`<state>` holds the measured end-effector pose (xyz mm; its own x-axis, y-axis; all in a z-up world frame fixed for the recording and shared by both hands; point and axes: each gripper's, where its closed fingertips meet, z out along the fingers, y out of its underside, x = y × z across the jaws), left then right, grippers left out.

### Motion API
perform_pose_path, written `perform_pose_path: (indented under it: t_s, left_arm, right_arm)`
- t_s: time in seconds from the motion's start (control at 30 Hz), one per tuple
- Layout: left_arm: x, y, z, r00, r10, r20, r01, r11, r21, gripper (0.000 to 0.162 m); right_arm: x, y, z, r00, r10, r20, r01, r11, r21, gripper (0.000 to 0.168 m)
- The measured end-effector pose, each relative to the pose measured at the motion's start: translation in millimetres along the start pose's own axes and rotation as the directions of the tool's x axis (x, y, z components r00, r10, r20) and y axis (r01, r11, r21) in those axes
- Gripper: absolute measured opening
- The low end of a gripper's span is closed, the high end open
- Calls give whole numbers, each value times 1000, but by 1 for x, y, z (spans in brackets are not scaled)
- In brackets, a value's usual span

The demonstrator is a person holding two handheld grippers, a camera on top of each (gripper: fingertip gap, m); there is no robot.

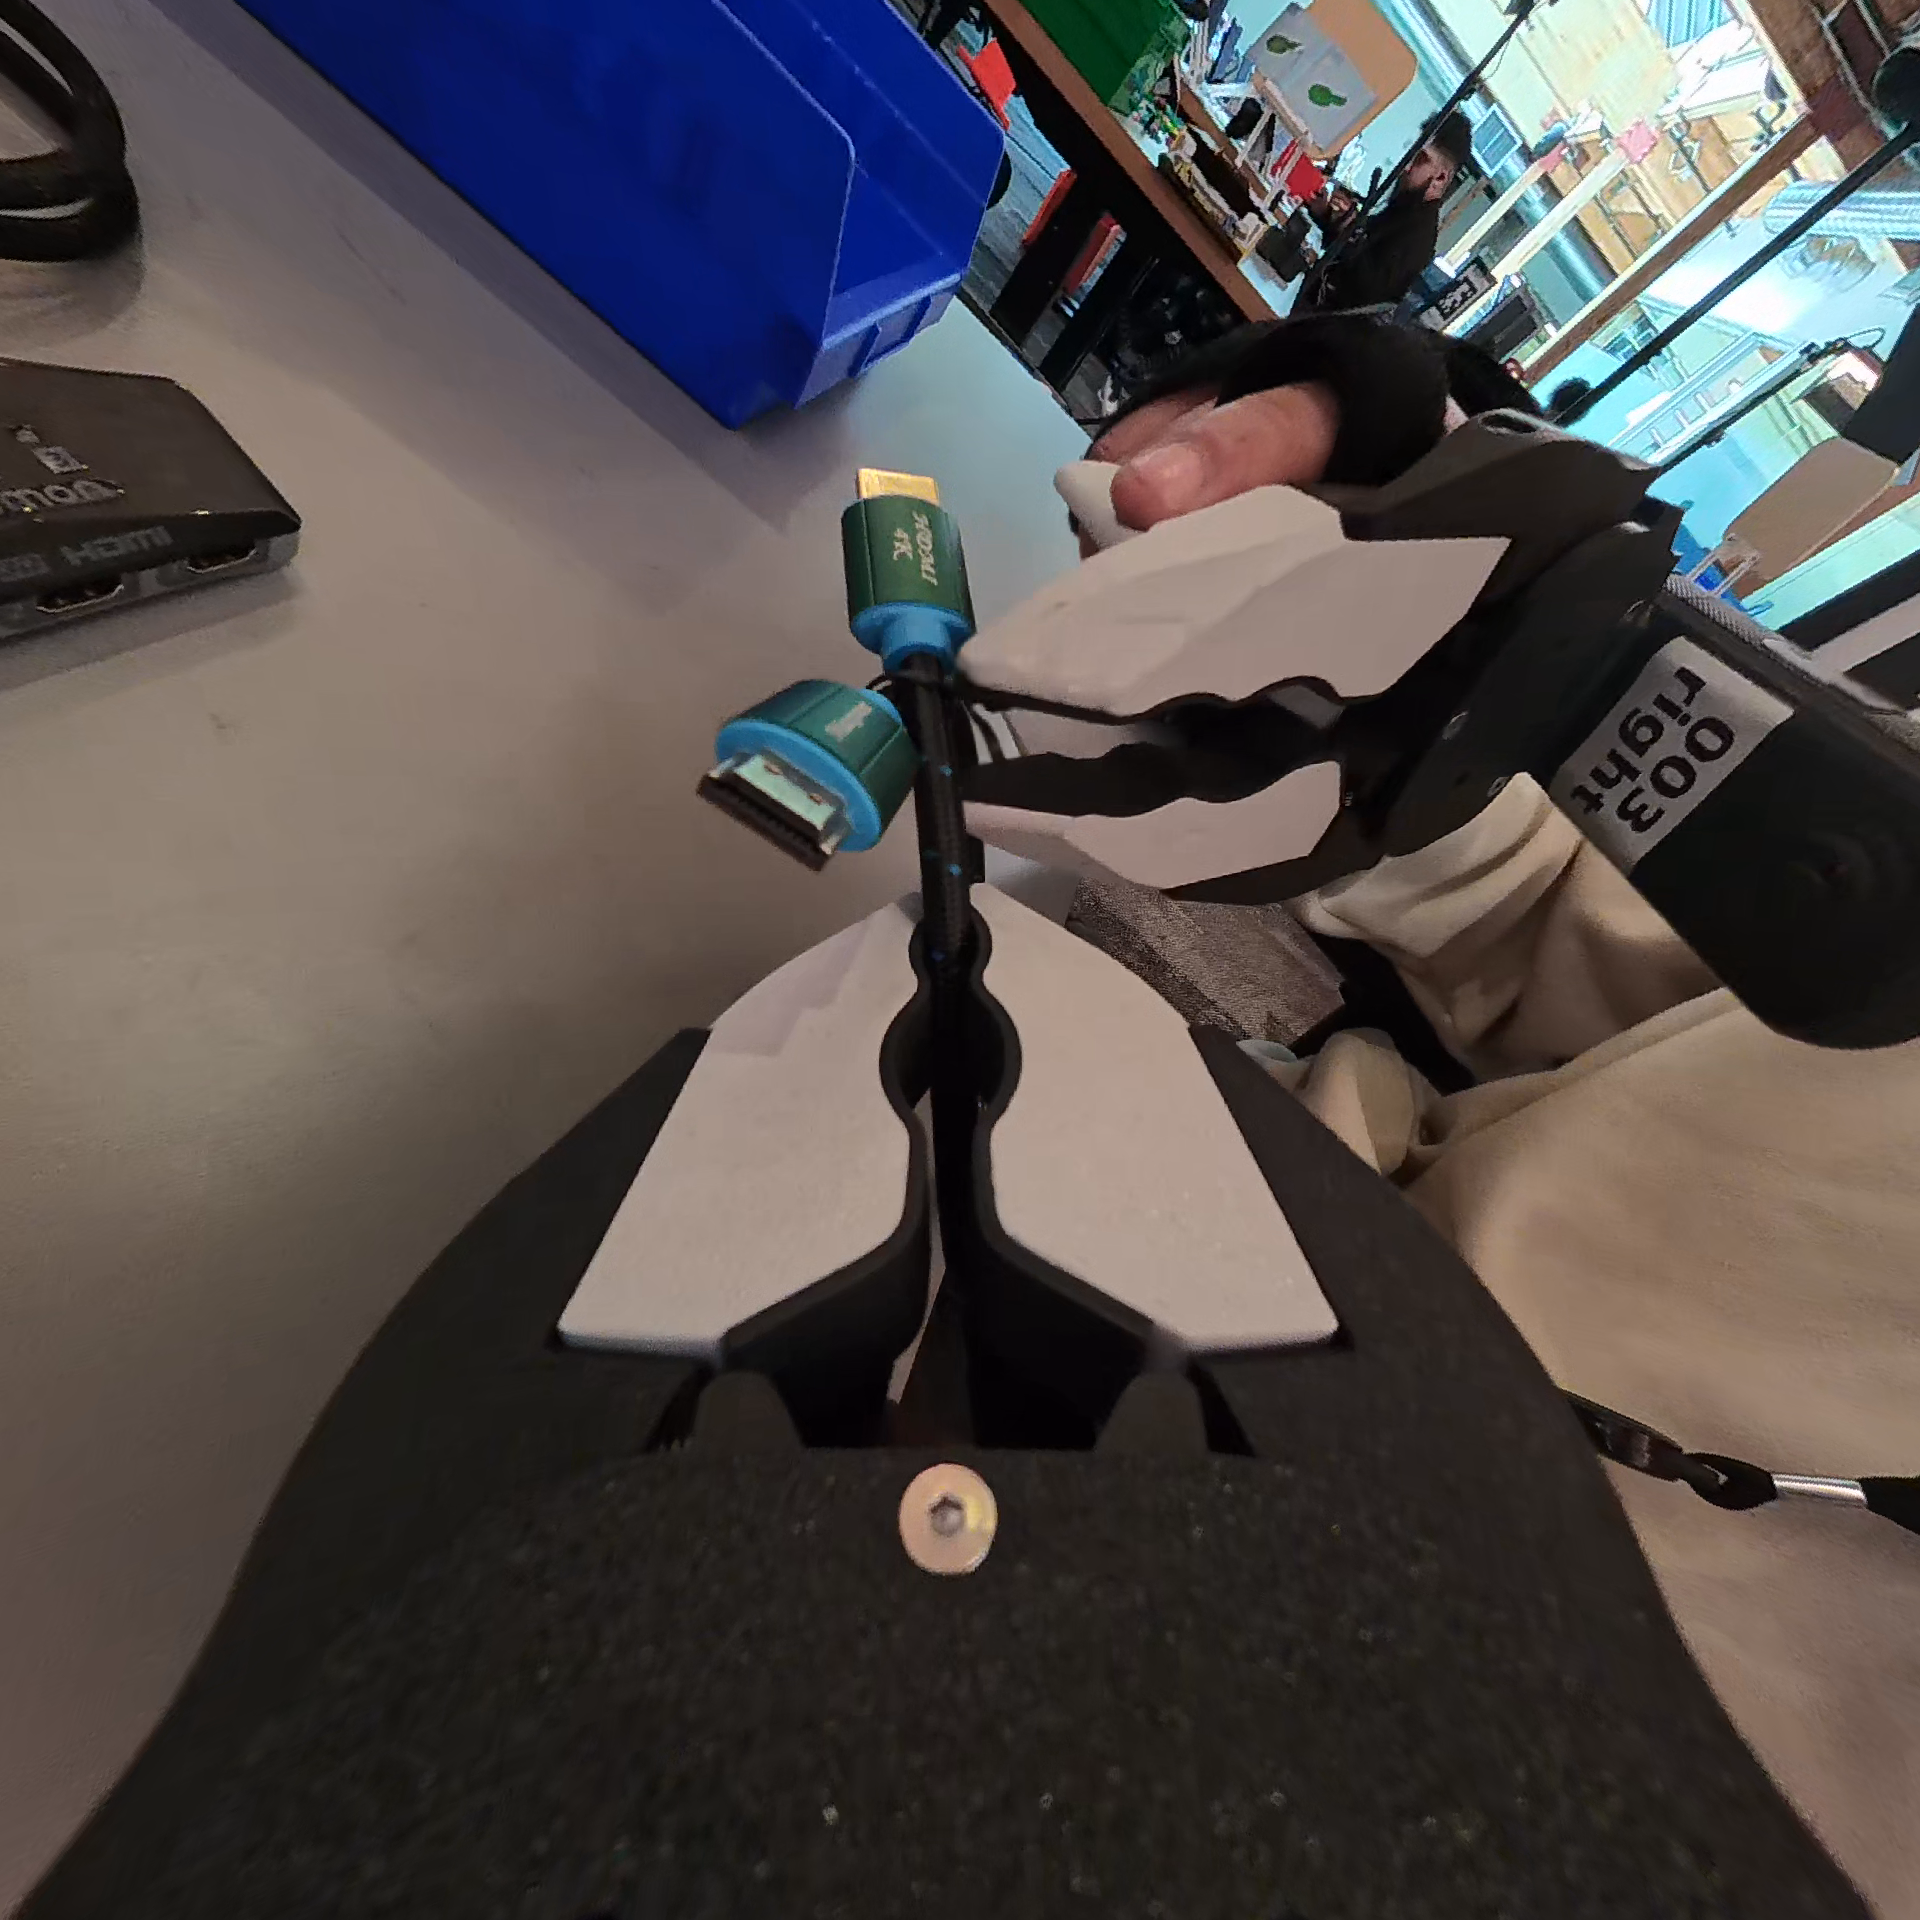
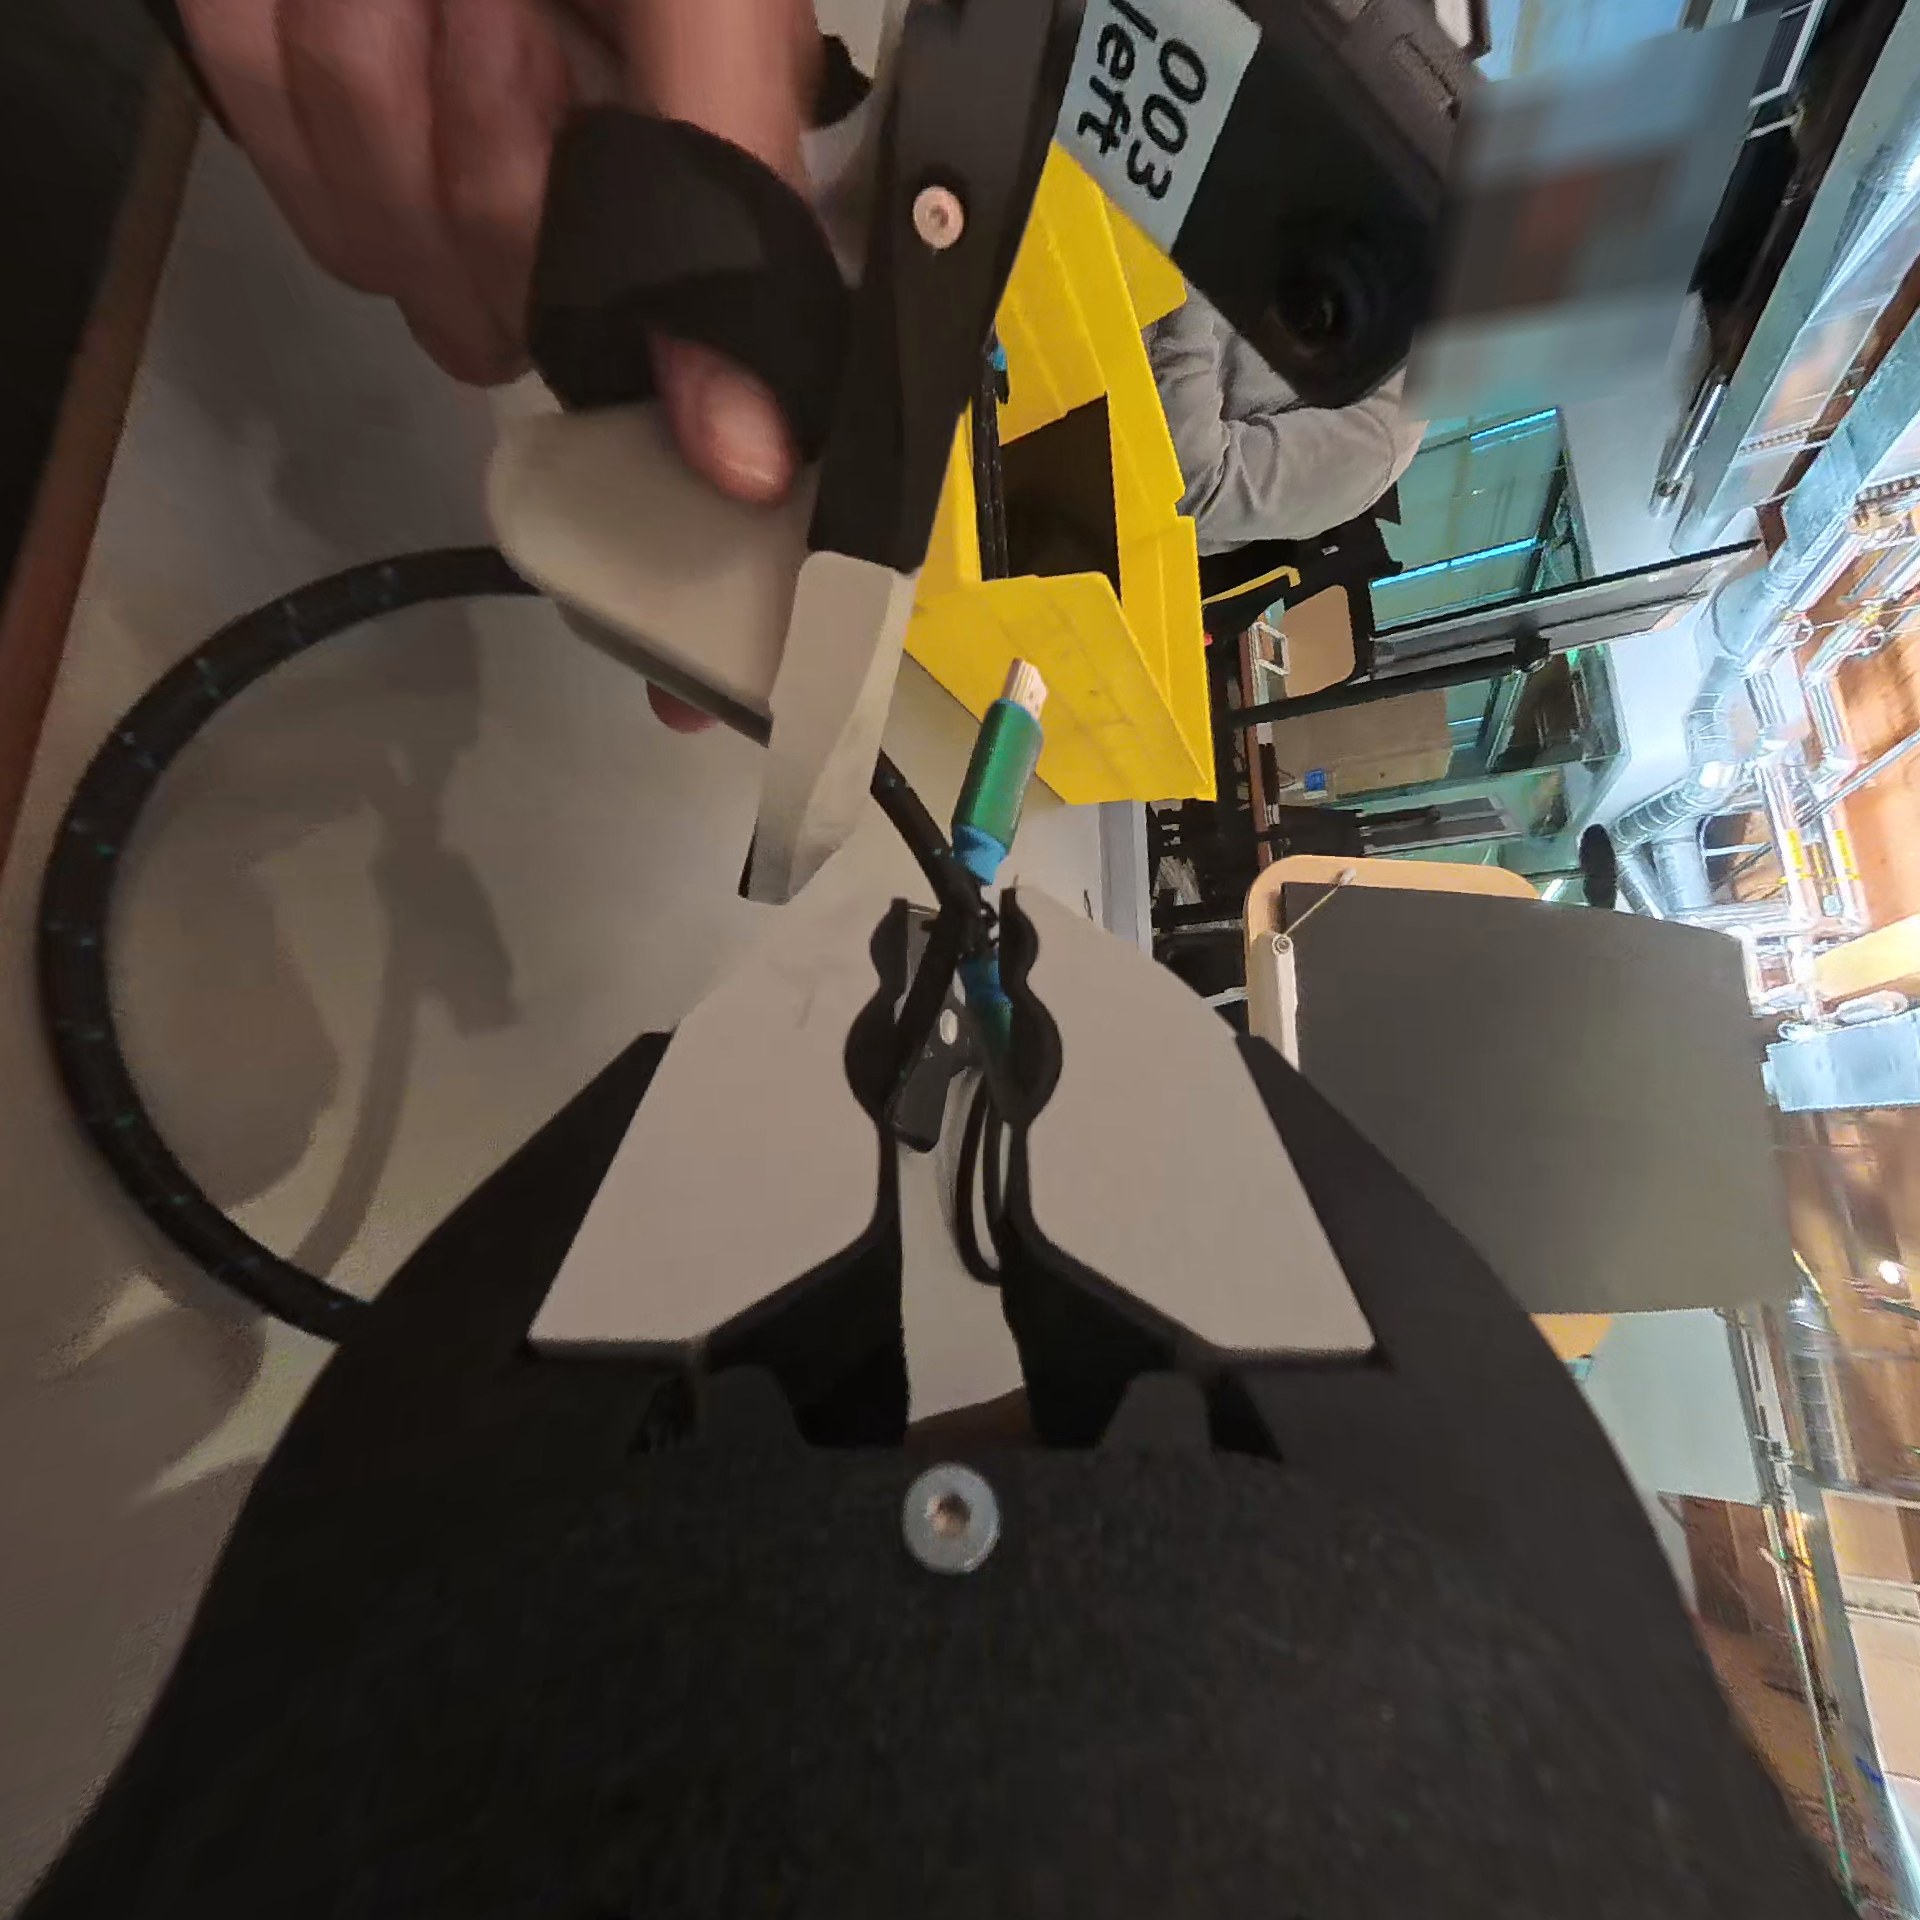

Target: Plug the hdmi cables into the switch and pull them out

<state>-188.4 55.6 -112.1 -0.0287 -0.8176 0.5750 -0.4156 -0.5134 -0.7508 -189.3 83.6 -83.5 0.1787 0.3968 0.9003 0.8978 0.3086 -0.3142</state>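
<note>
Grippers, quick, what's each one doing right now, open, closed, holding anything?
Left gripper: closed on the braided HDMI cable, just below its green plug.
Right gripper: closed on cable right by the second green plug.

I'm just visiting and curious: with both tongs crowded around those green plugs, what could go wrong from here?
1. The left tongs pinch only the braided cable, well below the upright plug, so the plug may wobble when aimed.
2. The second plug dangles beside the right tongs and might snag.
3. The switch lies loose on the table; pushing could slide it.
</note>
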Motion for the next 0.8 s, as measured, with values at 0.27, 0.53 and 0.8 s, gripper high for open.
perform_pose_path:
  t_s: [0.27,0.53,0.8]
  left_arm:
    - [-6,-3,-2,998,38,59,-39,999,13,0]
    - [-13,-17,-14,980,109,164,-121,991,65,0]
    - [-15,-21,-15,958,174,230,-197,977,82,0]
  right_arm:
    - [15,-7,-4,978,210,-2,-210,977,45,1]
    - [27,3,-6,560,809,180,-827,559,59,0]
    - [8,-5,-4,84,913,400,-994,106,-34,0]
